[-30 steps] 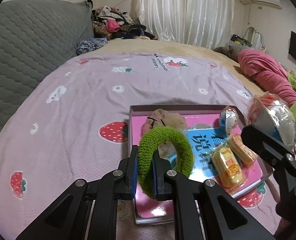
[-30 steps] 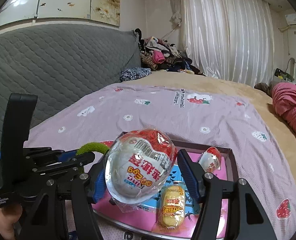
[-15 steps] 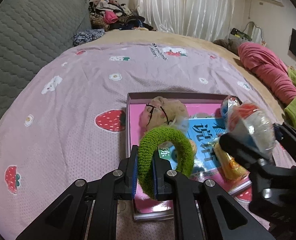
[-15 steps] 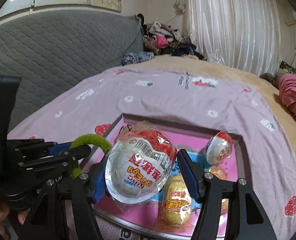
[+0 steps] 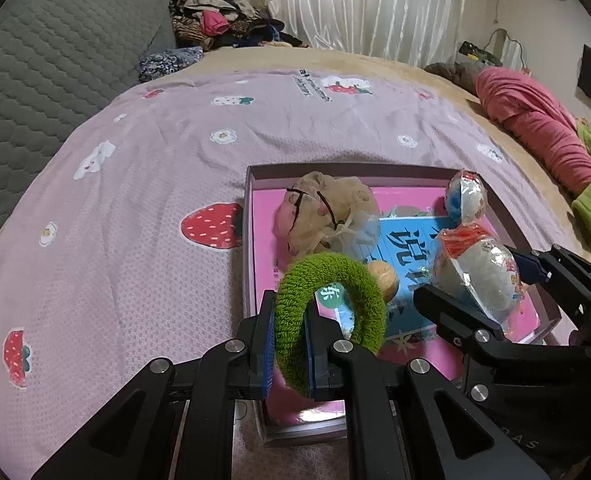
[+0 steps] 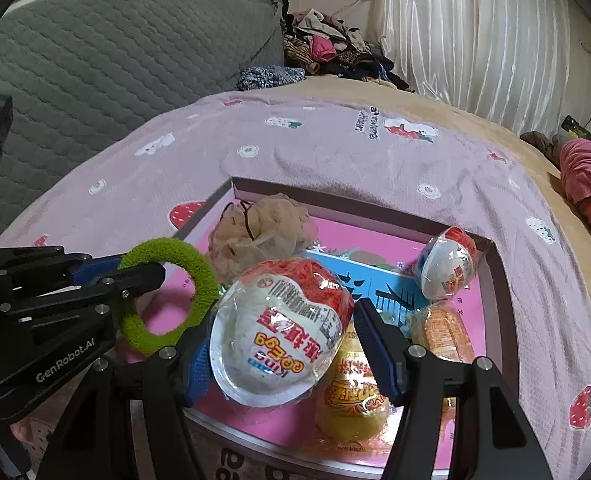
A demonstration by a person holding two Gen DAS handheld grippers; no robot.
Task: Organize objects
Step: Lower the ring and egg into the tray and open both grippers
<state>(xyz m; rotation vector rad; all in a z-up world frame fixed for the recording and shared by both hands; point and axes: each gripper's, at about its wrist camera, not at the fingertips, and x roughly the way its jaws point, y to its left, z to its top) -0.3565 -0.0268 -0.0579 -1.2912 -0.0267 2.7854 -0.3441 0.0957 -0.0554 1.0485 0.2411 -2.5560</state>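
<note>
My left gripper (image 5: 289, 344) is shut on a fuzzy green hair ring (image 5: 337, 280), held upright over the near left part of the pink box (image 5: 255, 184). The same ring (image 6: 165, 292) shows at the left of the right wrist view. My right gripper (image 6: 283, 336) is shut on a large wrapped chocolate egg (image 6: 279, 324), hanging over the box's near right side; the same egg (image 5: 479, 276) appears in the left wrist view. Inside the box lie a beige mesh pouch (image 5: 327, 212), a smaller wrapped egg (image 6: 447, 268), two yellow snack packets (image 6: 351, 396) and a blue card (image 5: 407, 248).
The box (image 6: 499, 320) rests on a lilac strawberry-print blanket (image 5: 155, 184) over a bed. A grey quilted headboard (image 6: 95, 60) stands on the left. Piled clothes (image 5: 223, 28) lie at the far end, and red bedding (image 5: 535, 120) lies at the right.
My right gripper has come down and leftward with the large egg, closer to the box and to the left gripper. The left gripper still holds the ring in nearly the same place.
</note>
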